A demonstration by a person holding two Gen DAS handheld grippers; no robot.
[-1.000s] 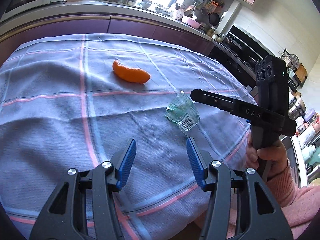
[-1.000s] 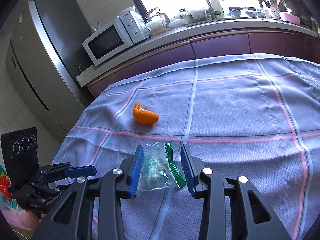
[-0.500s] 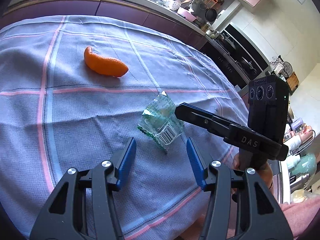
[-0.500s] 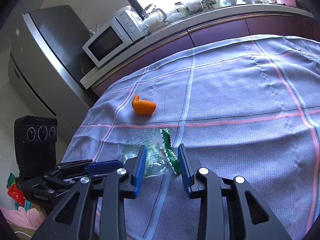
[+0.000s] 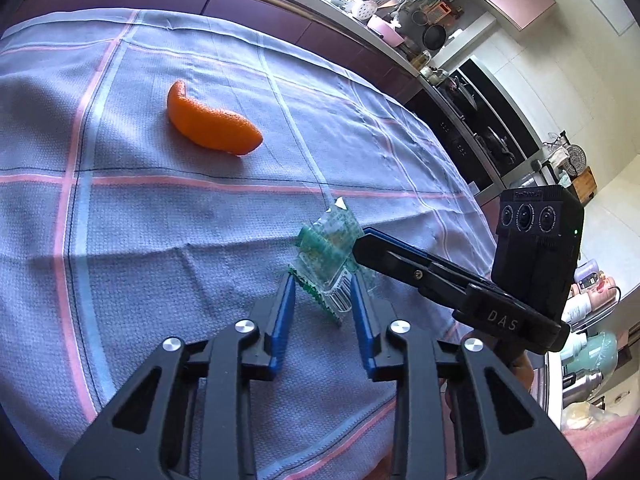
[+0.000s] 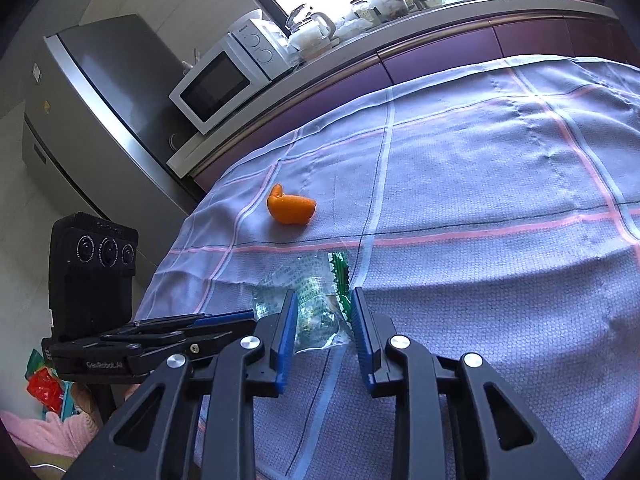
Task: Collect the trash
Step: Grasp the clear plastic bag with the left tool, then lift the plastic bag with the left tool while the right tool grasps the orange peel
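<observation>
Crinkled clear plastic with green printing, the wrapper (image 5: 328, 256) (image 6: 312, 300) lies on our checked tablecloth (image 5: 160, 240) (image 6: 480, 280), near the edge closest to us. We have both tools on it: our left gripper (image 5: 323, 298) stands with its blue pads a little apart around the barcode end, and our right gripper (image 6: 323, 312) (image 5: 362, 246) likewise brackets the other side (whether either pad truly presses the film, we cannot tell). Farther in on the cloth, well apart from the wrapper, sits an orange peel (image 5: 212, 128) (image 6: 291, 210). Behind the table we see a microwave (image 6: 224, 80).
</observation>
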